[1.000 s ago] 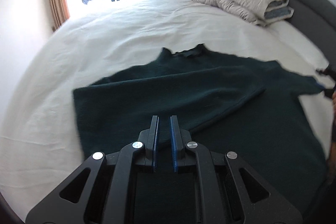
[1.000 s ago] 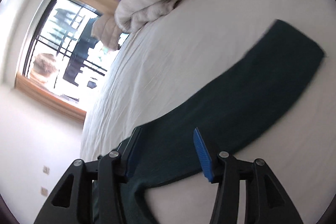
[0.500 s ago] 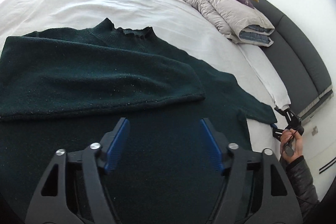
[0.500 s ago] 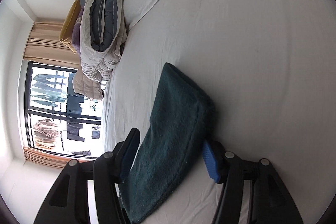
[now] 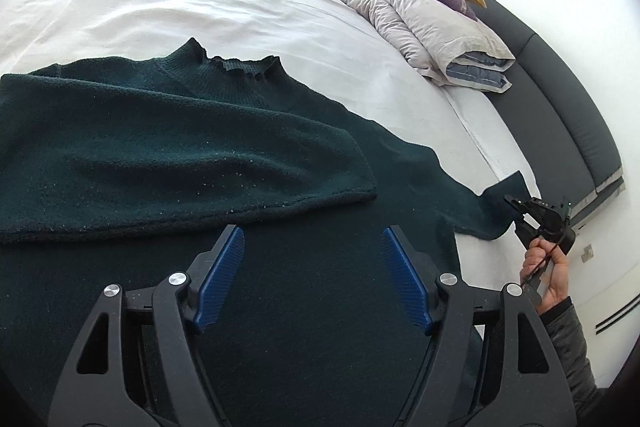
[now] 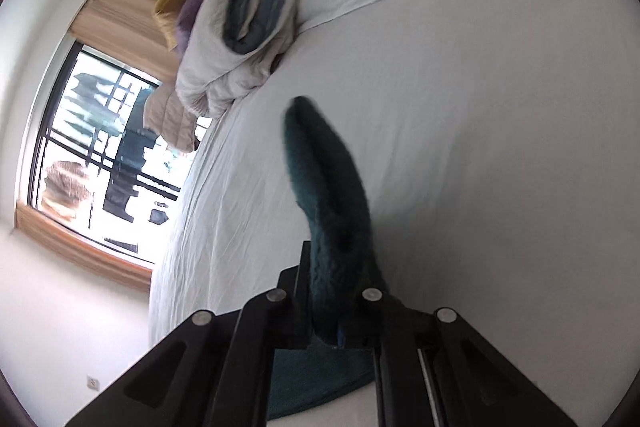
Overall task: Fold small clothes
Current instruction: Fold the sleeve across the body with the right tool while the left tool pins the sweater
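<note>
Bed (image 5: pixel 248 3): white sheet, folded duvet (image 5: pixel 420 27) and pillows near headboard. Dark green sweater (image 5: pixel 168 147) spread flat on bed, one sleeve folded across chest, other sleeve (image 5: pixel 472 203) stretched out to side. Left gripper (image 5: pixel 312 275): above sweater body, jaws wide, nothing between. Right gripper (image 6: pixel 332 307): jaws closing, clamped on cuff of outstretched sleeve, fabric raised off sheet.

- The sweater (image 5: pixel 172 147) is showing as fuzzy dark-green knit, flecked with pale lint.
- The bed sheet (image 5: pixel 248 11) is looking like matt, creased white cloth.
- The left gripper (image 5: pixel 312 275) is showing matt black plastic, ribbed blue pads and shiny metal screws.
</note>
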